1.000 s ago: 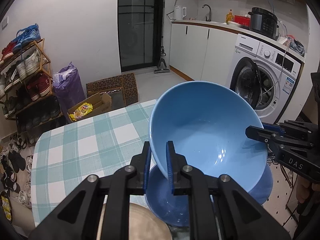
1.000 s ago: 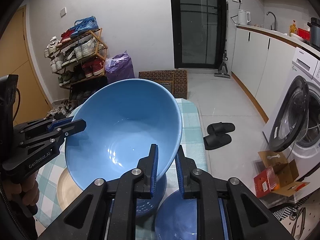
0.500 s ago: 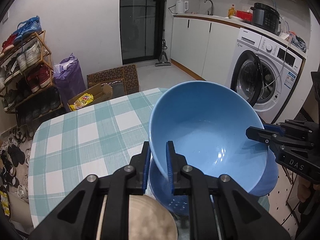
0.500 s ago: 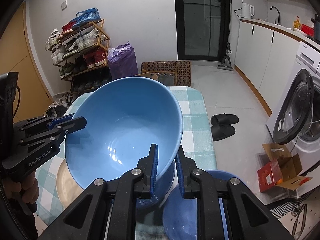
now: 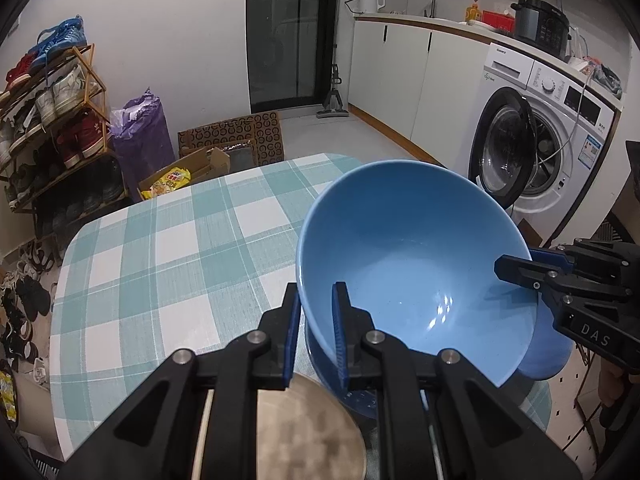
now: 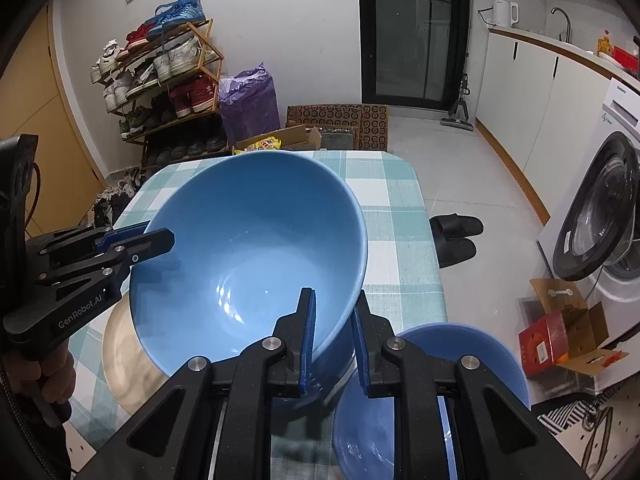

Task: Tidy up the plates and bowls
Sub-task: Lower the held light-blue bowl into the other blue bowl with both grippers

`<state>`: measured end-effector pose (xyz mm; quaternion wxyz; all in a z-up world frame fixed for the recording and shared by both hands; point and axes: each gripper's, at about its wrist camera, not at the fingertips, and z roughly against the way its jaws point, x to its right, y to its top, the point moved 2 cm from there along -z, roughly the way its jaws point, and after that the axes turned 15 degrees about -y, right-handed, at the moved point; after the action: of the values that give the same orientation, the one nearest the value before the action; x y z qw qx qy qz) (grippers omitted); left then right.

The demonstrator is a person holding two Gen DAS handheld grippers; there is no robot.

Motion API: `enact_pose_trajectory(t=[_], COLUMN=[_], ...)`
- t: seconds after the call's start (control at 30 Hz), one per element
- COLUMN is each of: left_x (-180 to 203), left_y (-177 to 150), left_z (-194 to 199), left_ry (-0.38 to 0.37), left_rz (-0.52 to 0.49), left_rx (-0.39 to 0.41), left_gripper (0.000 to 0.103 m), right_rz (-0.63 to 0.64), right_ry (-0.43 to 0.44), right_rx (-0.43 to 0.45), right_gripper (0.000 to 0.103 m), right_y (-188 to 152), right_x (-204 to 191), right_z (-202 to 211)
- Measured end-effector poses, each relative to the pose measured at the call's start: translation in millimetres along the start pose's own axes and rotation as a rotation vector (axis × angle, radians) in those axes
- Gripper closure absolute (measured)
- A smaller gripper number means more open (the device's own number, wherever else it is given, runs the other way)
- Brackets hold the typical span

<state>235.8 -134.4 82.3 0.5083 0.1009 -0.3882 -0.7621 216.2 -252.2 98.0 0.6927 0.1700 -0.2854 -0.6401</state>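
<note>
While both clamp opposite rims of the tilted big blue bowl [image 5: 412, 264], left hand-held gripper [image 5: 314, 336] and right hand-held gripper [image 6: 334, 332] hold it over the checkered counter [image 5: 160, 248], another bowl [image 6: 332, 356] underneath

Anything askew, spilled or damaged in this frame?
Only the large blue bowl sits askew: tilted steeply, pinched at opposite rims by the left gripper and the right gripper, over another blue bowl. No spill or damage visible.
</note>
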Motion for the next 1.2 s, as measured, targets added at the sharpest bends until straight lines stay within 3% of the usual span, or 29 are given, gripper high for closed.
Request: enact_pose_trajectory(t=[0.8, 1.2], left_x=[-9, -5], left_y=[-24, -31], left_z=[-29, -39], left_ry=[0.034, 0.054], left_rz=[0.007, -0.016], left_rx=[-0.053, -0.073], left_gripper=[0.090, 0.090], right_rz=[0.042, 0.095], right_ry=[-0.022, -0.088], right_rx=[-0.062, -0.057], right_gripper=[0.085, 0.085], right_y=[-18, -27], right_x=[-17, -24], right_z=[-35, -44])
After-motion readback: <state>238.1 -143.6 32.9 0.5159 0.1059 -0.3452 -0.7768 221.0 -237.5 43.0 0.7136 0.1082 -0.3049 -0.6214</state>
